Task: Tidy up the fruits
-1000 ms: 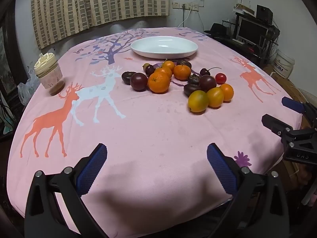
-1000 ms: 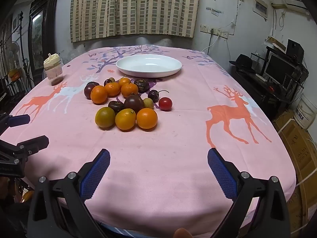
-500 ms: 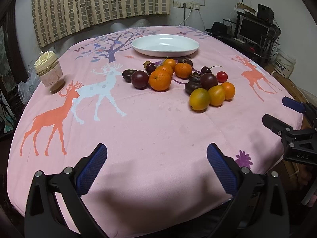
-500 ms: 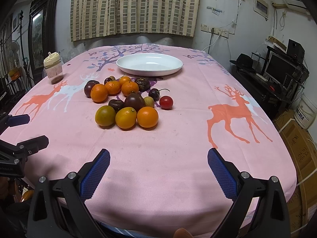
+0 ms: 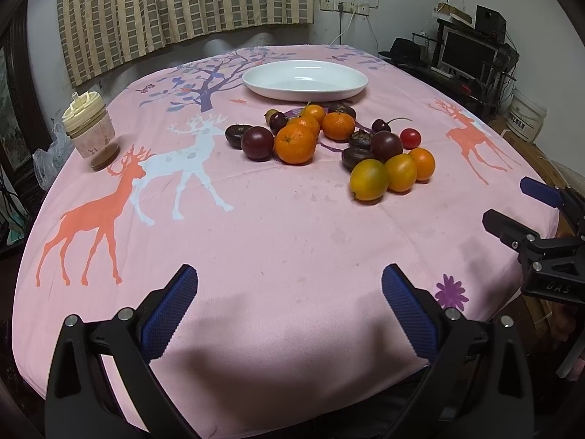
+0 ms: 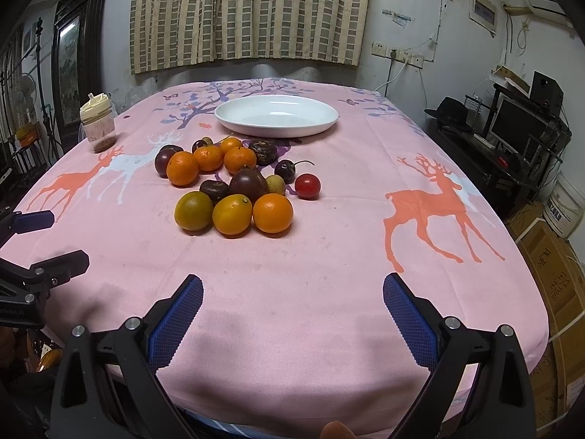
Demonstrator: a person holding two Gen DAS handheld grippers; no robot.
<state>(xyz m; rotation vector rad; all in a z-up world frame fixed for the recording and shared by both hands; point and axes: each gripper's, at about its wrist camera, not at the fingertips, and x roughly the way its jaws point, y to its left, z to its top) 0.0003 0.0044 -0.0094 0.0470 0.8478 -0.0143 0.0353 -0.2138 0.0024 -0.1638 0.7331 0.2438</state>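
A pile of fruit lies mid-table: oranges [image 5: 295,143] [image 6: 272,213], dark plums [image 5: 257,142] [image 6: 248,185], yellow-green citrus [image 5: 368,179] [image 6: 193,210], a red cherry tomato [image 5: 410,138] [image 6: 307,186]. An empty white plate [image 5: 305,80] [image 6: 276,115] sits behind the pile. My left gripper [image 5: 289,309] is open and empty over the near table edge. My right gripper [image 6: 292,314] is open and empty, also at the near edge. Each gripper shows at the side of the other's view [image 5: 523,208] [image 6: 44,237].
A lidded jar [image 5: 89,130] [image 6: 97,122] stands at the far left on the pink deer tablecloth [image 5: 274,237]. A desk with monitor [image 6: 519,128] and boxes [image 6: 548,263] are right of the table. Curtains hang behind.
Both grippers have drifted slightly forward toward the fruit; the pile looks a little closer. Both stay open and empty.
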